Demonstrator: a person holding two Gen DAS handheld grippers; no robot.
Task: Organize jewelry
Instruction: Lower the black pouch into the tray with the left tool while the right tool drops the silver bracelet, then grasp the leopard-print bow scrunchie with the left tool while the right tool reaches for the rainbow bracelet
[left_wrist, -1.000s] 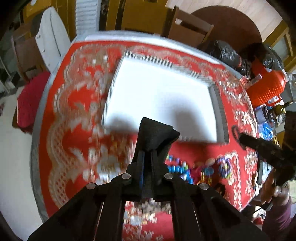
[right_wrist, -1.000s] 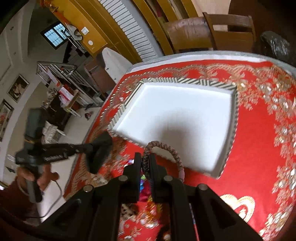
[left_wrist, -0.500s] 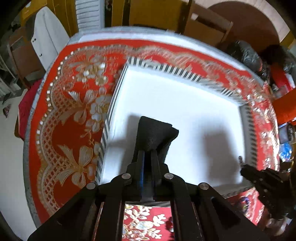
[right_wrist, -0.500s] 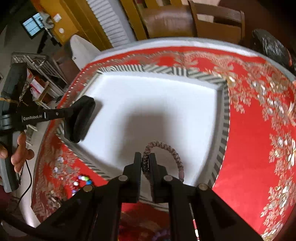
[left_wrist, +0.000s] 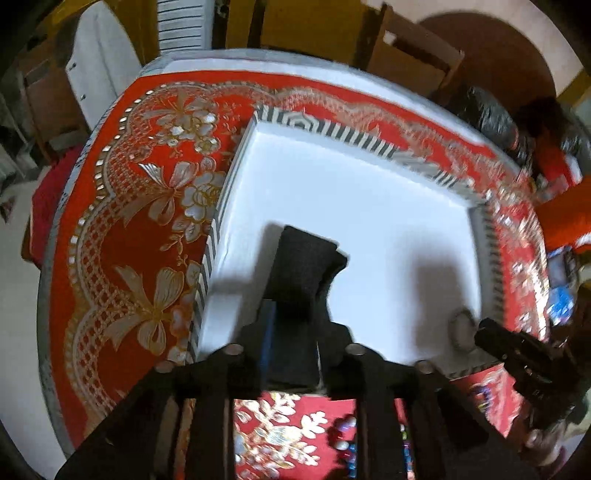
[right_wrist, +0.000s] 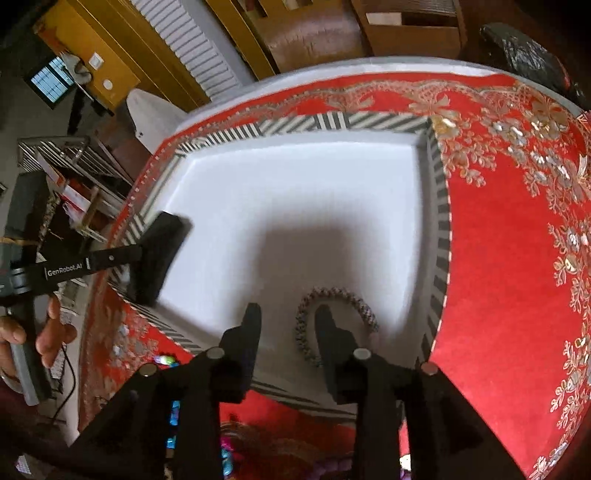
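Left wrist view: the left gripper (left_wrist: 299, 295) sits low centre of frame, above the lower left part of the white tray (left_wrist: 369, 192). A black cloth pouch (left_wrist: 303, 266) is between its fingers; the jaws are opening, and whether the pads press on it cannot be told. The tray, with a striped rim, rests on a red and gold tablecloth (left_wrist: 122, 229). At the lower right, the right gripper (left_wrist: 517, 354) reaches in over the tray edge, with a blurred ring shape just left of it.

Right wrist view: the right gripper (right_wrist: 286, 325), low centre, has released; its jaws are opening. A braided bracelet (right_wrist: 332, 314) lies on the tray (right_wrist: 295, 192) floor, looping around the right finger, one side in the gap, apart from the left finger. The left gripper (right_wrist: 155, 258) shows at mid left with the pouch, a hand (right_wrist: 33, 332) on its handle. Coloured beads (right_wrist: 166, 360) lie on the cloth at the lower left
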